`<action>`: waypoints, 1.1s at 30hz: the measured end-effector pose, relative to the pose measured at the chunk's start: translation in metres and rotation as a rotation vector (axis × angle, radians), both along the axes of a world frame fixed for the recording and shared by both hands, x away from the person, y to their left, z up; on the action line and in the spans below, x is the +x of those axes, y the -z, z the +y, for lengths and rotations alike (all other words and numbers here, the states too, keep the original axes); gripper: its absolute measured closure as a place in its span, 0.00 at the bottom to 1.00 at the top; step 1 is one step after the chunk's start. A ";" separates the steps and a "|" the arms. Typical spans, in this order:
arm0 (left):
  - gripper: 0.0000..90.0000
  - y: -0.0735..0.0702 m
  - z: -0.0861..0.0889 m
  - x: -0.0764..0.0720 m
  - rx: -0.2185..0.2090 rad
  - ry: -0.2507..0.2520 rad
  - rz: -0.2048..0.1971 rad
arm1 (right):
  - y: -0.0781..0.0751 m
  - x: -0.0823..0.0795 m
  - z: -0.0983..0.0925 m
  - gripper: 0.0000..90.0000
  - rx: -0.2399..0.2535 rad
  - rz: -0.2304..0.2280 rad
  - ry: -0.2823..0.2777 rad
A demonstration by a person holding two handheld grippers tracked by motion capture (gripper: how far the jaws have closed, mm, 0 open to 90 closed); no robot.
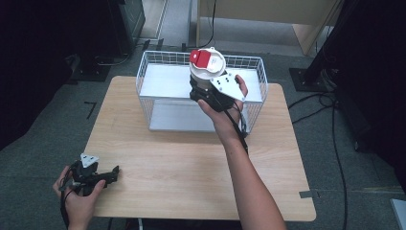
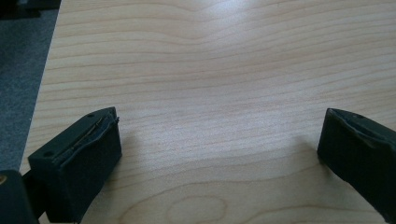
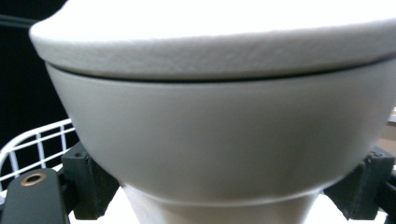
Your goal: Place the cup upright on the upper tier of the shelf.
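From the high view I see the right gripper (image 1: 207, 91) raised in the upper centre of the frame, above the white wire basket (image 1: 153, 62) that stands at the far edge of the wooden table (image 1: 191, 163). Its jaws are closed against the lower body of a white cup (image 1: 207, 72) with a white lid carrying a red flap (image 1: 201, 58). The cup is upright and held over the basket's near half. The grey three-cornered plate (image 1: 227, 86) sits on top of this gripper, with the right hand (image 1: 225, 108) wrapped around it from below.

In the right gripper view I see the cup (image 3: 219, 140) at close range, its tapered wall pressed between the two black jaws at lower left and lower right. The lid rim (image 3: 210, 46) runs across the upper frame. Basket wire (image 3: 32, 144) appears at the left edge.

The left gripper (image 1: 103, 176) rests in the lower left of the high view, near the table's front-left corner, held by the left hand (image 1: 79, 196). In the left gripper view its jaws stand wide apart with only bare tabletop (image 2: 210, 93) between them; it grips nothing.
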State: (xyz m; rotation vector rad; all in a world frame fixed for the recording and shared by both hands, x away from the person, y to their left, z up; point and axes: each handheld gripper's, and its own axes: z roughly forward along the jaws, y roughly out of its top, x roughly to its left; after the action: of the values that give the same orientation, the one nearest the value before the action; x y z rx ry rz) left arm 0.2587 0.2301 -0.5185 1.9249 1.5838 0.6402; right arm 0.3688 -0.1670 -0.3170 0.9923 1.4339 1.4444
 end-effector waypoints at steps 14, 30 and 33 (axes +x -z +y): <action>0.00 0.000 0.000 0.000 -0.001 0.001 0.001 | 0.003 0.042 0.001 0.14 -0.007 0.070 0.053; 0.00 0.000 0.000 0.000 -0.002 0.003 0.001 | 0.006 0.065 -0.008 0.14 0.079 0.117 0.059; 0.00 0.000 0.000 0.000 -0.002 0.003 0.001 | 0.005 0.065 -0.008 0.14 0.067 0.123 0.054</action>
State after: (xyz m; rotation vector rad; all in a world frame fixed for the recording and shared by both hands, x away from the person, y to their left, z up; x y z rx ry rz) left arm 0.2586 0.2298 -0.5185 1.9258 1.5815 0.6359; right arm 0.4334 -0.1746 -0.3219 1.1705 1.4422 1.4215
